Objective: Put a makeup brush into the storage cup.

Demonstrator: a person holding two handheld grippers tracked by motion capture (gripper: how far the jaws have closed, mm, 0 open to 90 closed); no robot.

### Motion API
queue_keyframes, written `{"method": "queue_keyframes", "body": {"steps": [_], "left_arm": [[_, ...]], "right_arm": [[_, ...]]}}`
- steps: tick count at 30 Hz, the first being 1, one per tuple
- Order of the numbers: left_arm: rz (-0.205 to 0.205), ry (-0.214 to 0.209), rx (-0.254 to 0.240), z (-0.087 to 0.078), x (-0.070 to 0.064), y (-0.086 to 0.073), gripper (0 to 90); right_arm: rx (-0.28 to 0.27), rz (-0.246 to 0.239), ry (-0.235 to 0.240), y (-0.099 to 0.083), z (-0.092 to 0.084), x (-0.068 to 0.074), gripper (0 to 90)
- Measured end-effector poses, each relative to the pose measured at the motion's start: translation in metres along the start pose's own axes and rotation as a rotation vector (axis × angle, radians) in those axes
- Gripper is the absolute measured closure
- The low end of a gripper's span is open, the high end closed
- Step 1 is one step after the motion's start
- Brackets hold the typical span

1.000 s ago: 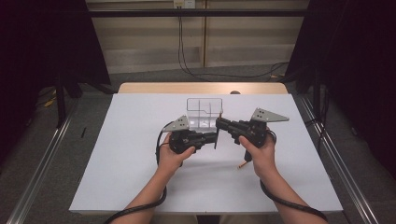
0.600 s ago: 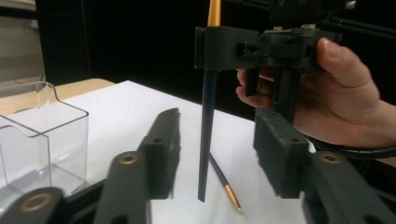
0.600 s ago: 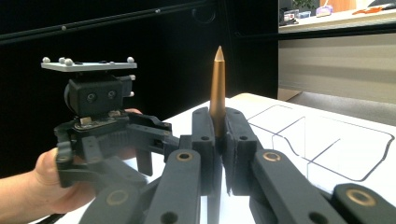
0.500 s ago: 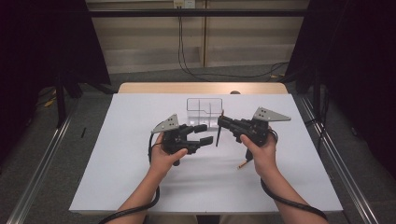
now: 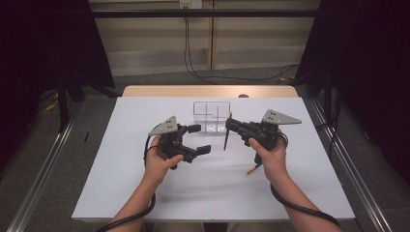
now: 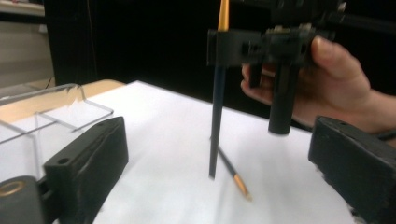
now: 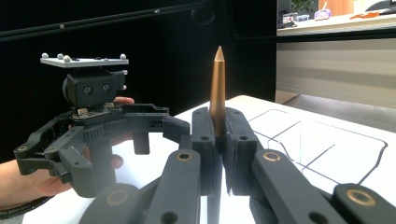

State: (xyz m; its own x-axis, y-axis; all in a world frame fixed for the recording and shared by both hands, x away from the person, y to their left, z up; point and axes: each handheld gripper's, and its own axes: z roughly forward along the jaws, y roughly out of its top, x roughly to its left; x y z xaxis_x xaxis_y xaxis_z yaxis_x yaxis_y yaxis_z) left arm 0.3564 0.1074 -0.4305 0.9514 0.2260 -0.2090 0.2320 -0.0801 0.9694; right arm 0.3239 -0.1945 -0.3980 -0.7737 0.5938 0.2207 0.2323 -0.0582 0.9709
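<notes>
Black-barrelled, gold-tipped pen stands upright, clamped in the right hand-held gripper; left hand-held gripper gapes empty.

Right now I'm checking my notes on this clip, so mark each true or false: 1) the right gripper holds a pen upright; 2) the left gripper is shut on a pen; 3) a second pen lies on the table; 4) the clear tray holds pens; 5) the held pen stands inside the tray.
1) True: the right gripper is shut on a dark pen, held roughly upright, gold end up.
2) False: the left gripper is open, holding nothing.
3) True: a second pen lies flat on the white table.
4) False: the clear tray looks empty.
5) False: the pen hangs above the table, in front of the tray.
</notes>
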Motion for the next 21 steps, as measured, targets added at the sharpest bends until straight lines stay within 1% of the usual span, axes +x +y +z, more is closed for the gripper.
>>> {"method": "queue_keyframes", "body": {"steps": [1,3,4,5,6,7,8,11,14,16,17,21], "left_arm": [[-0.002,0.004,0.002,-0.002,0.000,0.000,2.2],[0.007,-0.006,-0.005,-0.006,0.000,-0.001,1.2],[0.011,-0.002,-0.001,-0.008,0.001,-0.001,1.0],[0.011,-0.006,-0.009,-0.011,0.001,-0.002,1.0],[0.013,-0.002,-0.002,-0.014,0.002,-0.002,1.0],[0.007,-0.001,-0.006,-0.017,0.003,-0.002,1.0],[0.011,0.008,0.000,-0.019,0.003,-0.001,1.0],[0.012,0.025,-0.006,-0.026,0.003,0.000,1.0],[0.028,0.054,0.012,-0.034,0.001,0.001,1.0],[0.034,0.066,0.018,-0.040,0.000,0.002,1.0],[0.039,0.083,0.023,-0.043,0.000,0.002,1.0],[0.049,0.115,0.029,-0.054,-0.001,0.002,1.0]], "right_arm": [[0.001,-0.001,-0.002,0.000,0.000,0.000,84.4],[-0.001,-0.003,0.000,0.001,0.000,0.000,84.4],[-0.002,-0.004,0.000,0.001,0.000,0.000,84.4],[-0.002,-0.004,0.001,0.001,-0.001,0.000,84.3],[-0.001,-0.004,0.000,0.001,0.000,0.000,84.4],[-0.002,-0.004,0.001,0.001,0.000,-0.001,84.4],[-0.002,-0.006,0.002,0.002,-0.001,-0.001,84.4],[-0.001,-0.008,0.000,0.002,-0.001,0.000,84.4],[-0.002,-0.006,-0.001,0.003,-0.001,-0.001,84.3],[-0.002,-0.008,0.000,0.003,0.000,-0.001,84.3],[0.000,-0.010,0.001,0.003,0.000,-0.001,84.4],[-0.002,-0.010,0.004,0.003,0.002,0.000,84.3]]}}
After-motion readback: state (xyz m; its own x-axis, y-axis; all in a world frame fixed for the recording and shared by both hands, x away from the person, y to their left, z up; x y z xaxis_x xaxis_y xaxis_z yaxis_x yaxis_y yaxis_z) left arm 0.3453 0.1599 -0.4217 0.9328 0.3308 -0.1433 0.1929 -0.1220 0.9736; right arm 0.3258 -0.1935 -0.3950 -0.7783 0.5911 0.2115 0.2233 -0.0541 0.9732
